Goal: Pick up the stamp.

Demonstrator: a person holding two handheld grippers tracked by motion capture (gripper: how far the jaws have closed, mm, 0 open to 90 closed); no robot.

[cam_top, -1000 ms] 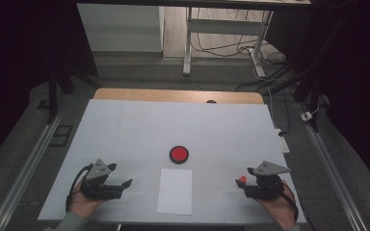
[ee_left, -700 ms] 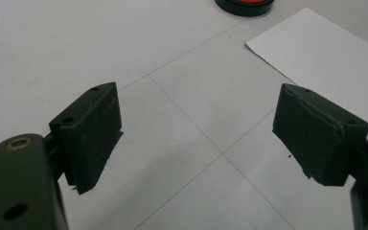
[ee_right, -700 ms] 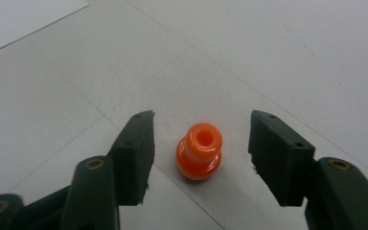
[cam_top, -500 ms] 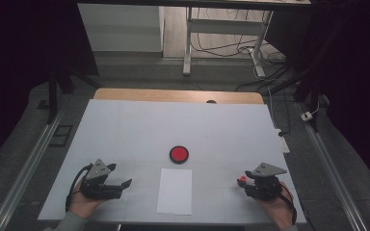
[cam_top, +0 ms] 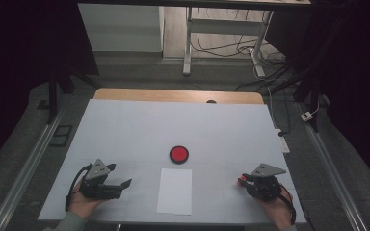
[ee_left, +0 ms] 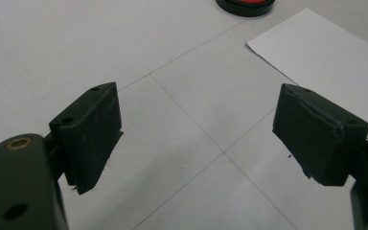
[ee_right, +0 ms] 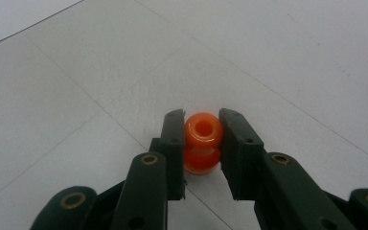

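Right gripper (ee_right: pixel 202 148): jaws just closed, clamped on orange bead (ee_right: pixel 201 142) at desk (cam_top: pixel 221 130). Left gripper (ee_left: pixel 211 139): jaws apart, empty. Risk: smooth round bead squirting free if squeezed off-centre.

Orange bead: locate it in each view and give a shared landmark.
High view: orange bead lower right, at the right claw tip.
Right gripper view: centre, pinched by the claw, whose jaws have just been closing.
Left gripper view: faces the red button and paper instead.
Shared landmark: the white table and its seam lines.
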